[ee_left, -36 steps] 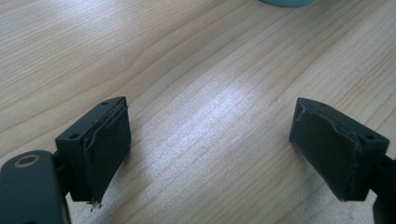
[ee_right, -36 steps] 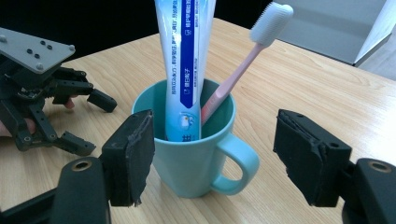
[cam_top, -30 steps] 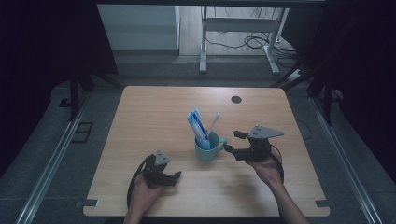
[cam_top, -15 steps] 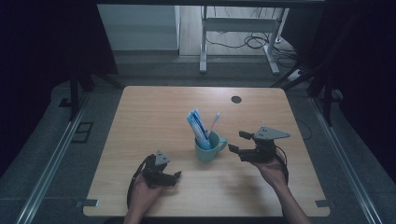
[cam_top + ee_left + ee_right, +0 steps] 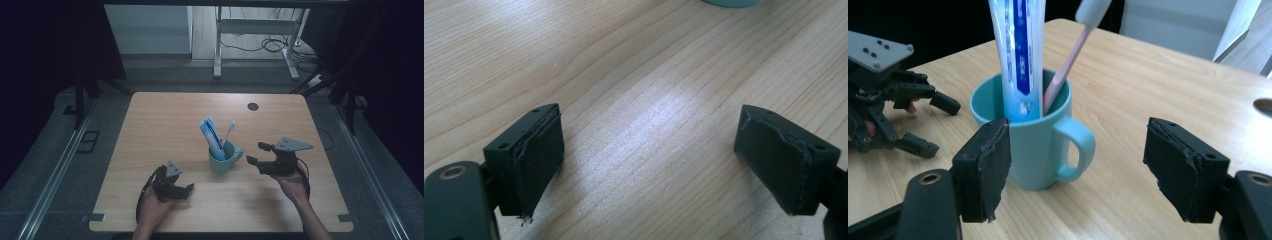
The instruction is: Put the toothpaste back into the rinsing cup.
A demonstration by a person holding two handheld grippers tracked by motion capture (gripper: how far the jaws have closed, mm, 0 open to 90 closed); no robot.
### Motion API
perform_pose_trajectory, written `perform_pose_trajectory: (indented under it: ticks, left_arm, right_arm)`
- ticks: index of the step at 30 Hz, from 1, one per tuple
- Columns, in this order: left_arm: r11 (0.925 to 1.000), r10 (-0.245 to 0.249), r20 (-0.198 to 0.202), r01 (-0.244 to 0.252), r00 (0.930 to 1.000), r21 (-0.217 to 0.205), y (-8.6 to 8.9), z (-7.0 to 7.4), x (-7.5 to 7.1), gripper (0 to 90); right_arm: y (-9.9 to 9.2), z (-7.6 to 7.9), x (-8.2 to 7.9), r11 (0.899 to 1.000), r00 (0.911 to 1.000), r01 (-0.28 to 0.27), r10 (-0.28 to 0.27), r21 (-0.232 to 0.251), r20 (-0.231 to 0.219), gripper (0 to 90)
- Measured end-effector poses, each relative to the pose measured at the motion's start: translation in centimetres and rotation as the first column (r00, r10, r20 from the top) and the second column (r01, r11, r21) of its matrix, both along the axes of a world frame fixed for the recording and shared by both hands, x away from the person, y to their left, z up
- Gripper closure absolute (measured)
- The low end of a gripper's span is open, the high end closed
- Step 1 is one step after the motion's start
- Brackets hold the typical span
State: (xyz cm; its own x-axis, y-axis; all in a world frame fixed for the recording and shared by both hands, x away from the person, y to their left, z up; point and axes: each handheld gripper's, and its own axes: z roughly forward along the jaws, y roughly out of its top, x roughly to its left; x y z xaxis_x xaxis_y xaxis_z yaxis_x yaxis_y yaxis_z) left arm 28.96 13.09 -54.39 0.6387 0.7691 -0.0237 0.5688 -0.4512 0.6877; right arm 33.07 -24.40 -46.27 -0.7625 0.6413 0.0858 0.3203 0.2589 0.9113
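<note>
A teal mug (image 5: 223, 157) (image 5: 1038, 142) stands near the middle of the wooden table (image 5: 165, 115). In it stand a blue-and-white toothpaste tube (image 5: 210, 136) (image 5: 1018, 55) and a pink toothbrush (image 5: 228, 131) (image 5: 1068, 60), both leaning. My right gripper (image 5: 258, 154) (image 5: 1075, 165) is open just right of the mug, pointing at its handle, with nothing between its jaws. My left gripper (image 5: 186, 191) (image 5: 649, 160) rests low at the front left, open over bare wood, the mug's base (image 5: 731, 2) just beyond it.
A small dark round hole (image 5: 253, 106) (image 5: 1263, 106) sits in the tabletop at the far right. Beyond the far edge stand the white legs of another table (image 5: 217, 47) and loose cables (image 5: 275, 45) on the floor. Dark curtains flank both sides.
My right gripper has drawn back a little to the right, away from the mug. The left gripper has stayed put.
</note>
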Motion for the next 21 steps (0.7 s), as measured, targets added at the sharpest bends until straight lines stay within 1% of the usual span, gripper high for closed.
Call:
perform_pose_trajectory:
  ticks: [2,4,5,6,7,8,9,10,11,13,14,16,19,21]
  left_arm:
    - [1.0,0.0,0.0,0.0,1.0,0.001,0.0,0.0,0.0,12.7]
    - [0.9999,-0.009,-0.002,0.009,1.0,0.011,0.1,0.1,0.0,12.7]
    - [1.0,-0.006,-0.002,0.006,1.0,0.007,0.1,0.0,0.0,12.7]
    - [1.0,-0.005,-0.003,0.005,1.0,0.007,0.0,0.0,0.0,12.7]
    - [1.0,-0.003,-0.003,0.003,1.0,0.006,0.0,0.0,0.0,12.7]
    - [1.0,0.0,-0.002,0.0,1.0,0.001,0.0,0.0,0.0,12.7]
    - [1.0,0.0,-0.002,0.0,1.0,0.0,0.0,0.0,0.0,12.8]
    - [1.0,-0.001,-0.003,0.001,1.0,0.0,0.0,0.0,0.0,12.7]
    - [1.0,-0.001,-0.003,0.001,1.0,-0.001,0.0,0.0,0.0,12.7]
    - [1.0,-0.005,-0.002,0.005,1.0,0.0,0.0,0.0,0.0,12.7]
    - [1.0,-0.006,-0.003,0.006,1.0,0.0,0.0,0.0,0.0,12.7]
    - [1.0,-0.007,-0.003,0.007,1.0,0.0,0.0,0.0,0.0,12.7]
    - [1.0,-0.009,0.001,0.009,1.0,-0.001,0.0,0.0,0.0,12.6]
    - [1.0,-0.009,0.001,0.009,1.0,-0.001,0.0,0.0,0.0,12.7]
  right_arm:
    - [-0.2,-0.8,-0.2,1.0,0.9998,0.003,-0.003,0.02,-0.02,27.0]
    - [-0.8,-2.1,-0.6,0.999,0.9989,0.018,-0.017,0.04,-0.043,27.0]
    - [-1.2,-2.9,-0.9,0.998,0.9981,0.03,-0.027,0.058,-0.055,27.5]
    - [-1.8,-4.2,-1.2,0.996,0.9954,0.046,-0.04,0.07,-0.087,27.7]
    - [-2.1,-4.8,-1.3,0.998,0.9932,0.046,-0.04,0.05,-0.109,27.8]
    - [-2.7,-5.3,-1.6,0.998,0.9915,0.06,-0.059,0.011,-0.116,28.7]
    - [-3.5,-5.5,-1.9,0.996,0.9907,0.09,-0.09,0.001,-0.102,29.3]
    - [-4.5,-5.3,-2.2,0.991,0.9868,0.127,-0.121,0.047,-0.108,29.5]
    - [-5.4,-5.0,-2.4,0.982,0.9825,0.157,-0.144,0.107,-0.118,30.0]
    - [-6.8,-4.2,-2.9,0.964,0.9778,0.196,-0.178,0.178,-0.111,30.1]
    - [-7.3,-3.9,-3.1,0.962,0.9759,0.209,-0.194,0.176,-0.099,29.9]
    - [-8.1,-3.6,-3.6,0.964,0.9732,0.225,-0.215,0.144,-0.081,29.4]
    - [-8.6,-4.1,-3.8,0.967,0.9706,0.232,-0.223,0.108,-0.09,28.4]
    - [-8.6,-4.8,-3.8,0.972,0.9706,0.227,-0.221,0.06,-0.096,27.3]
